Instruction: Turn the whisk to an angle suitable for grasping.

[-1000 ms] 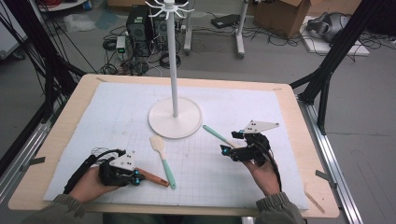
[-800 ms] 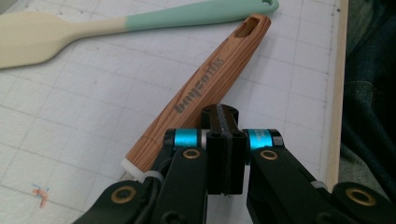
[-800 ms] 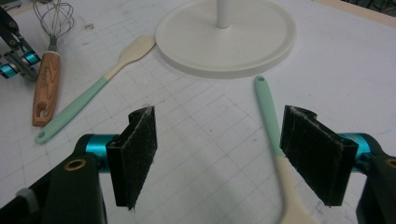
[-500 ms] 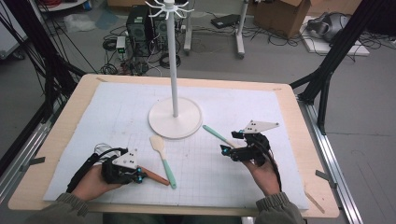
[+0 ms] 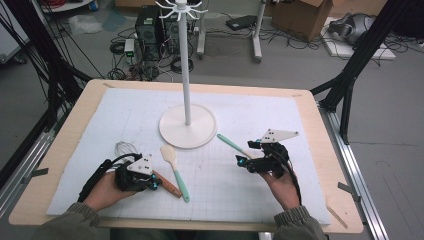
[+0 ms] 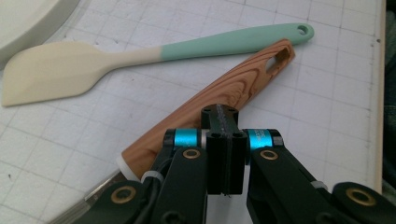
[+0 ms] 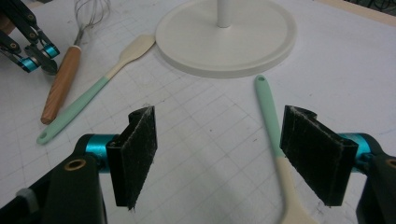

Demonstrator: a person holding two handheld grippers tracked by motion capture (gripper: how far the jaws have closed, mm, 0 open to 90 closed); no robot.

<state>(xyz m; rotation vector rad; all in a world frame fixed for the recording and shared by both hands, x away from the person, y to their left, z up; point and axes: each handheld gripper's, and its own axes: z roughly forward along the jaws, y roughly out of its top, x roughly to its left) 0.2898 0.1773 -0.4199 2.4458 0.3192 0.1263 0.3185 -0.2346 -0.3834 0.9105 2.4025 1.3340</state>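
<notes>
Wood-handled whisk [image 6: 219, 95] flat on mat; mint-handled spatula [image 6: 140, 58] touching alongside.

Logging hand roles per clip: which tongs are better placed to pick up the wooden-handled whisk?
Left. The left tongs sit right over the whisk's wooden handle, jaws closed together above it. The right tongs are open across the table, beside a mint-handled utensil near the stand base.

Left hand-held gripper [image 6: 224, 121] jaws closed; right hand-held gripper [image 7: 224, 154] jaws apart.

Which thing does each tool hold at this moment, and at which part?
Left tool is shut over the whisk's wooden handle, but actual clamping cannot be told. Right tool is open, holding nothing.
</notes>
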